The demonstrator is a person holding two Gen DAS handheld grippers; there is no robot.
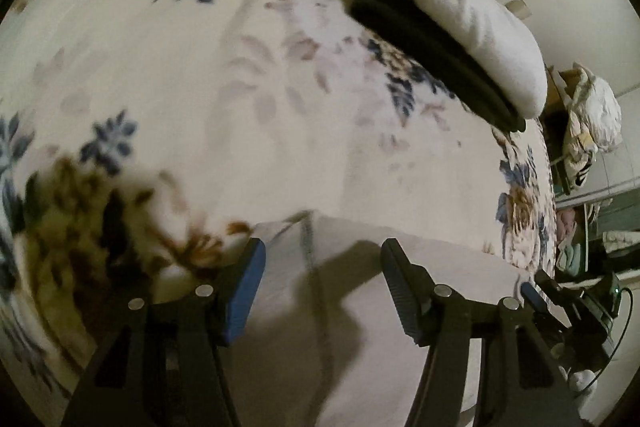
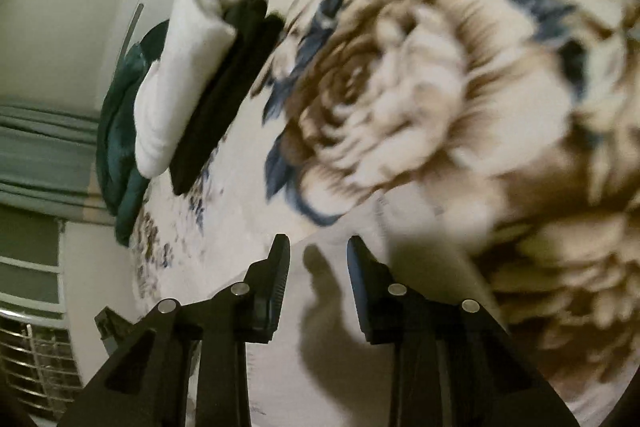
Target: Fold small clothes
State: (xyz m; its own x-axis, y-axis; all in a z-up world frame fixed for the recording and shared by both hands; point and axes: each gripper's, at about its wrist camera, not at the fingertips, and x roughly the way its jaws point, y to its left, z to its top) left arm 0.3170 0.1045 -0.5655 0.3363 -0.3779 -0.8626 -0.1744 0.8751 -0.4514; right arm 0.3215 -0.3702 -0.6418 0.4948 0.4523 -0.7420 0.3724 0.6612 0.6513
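Hovering with left gripper (image 1: 322, 247) and right gripper (image 2: 318, 245) both spread and empty over the pale garment (image 1: 360, 307) lying flat on the floral bedspread (image 1: 160, 67), likely lining up a fold, well apart from the folded stack (image 1: 452, 27).

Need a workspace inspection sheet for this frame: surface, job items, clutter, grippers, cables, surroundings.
Surface: floral-print bedspread, cream with blue and brown flowers.
Job's things: pale cloth garment lying flat under both grippers; folded white cloth stacked on folded black cloth at the far edge.
Clutter: dark green fabric bundle beyond the stack.
Grippers: left gripper open, over the pale garment; right gripper open, over the same garment; contact cannot be told.
Cables: thin black cable beside the right gripper.
Surroundings: white wall; crumpled white bundle off the bed; wire grille.
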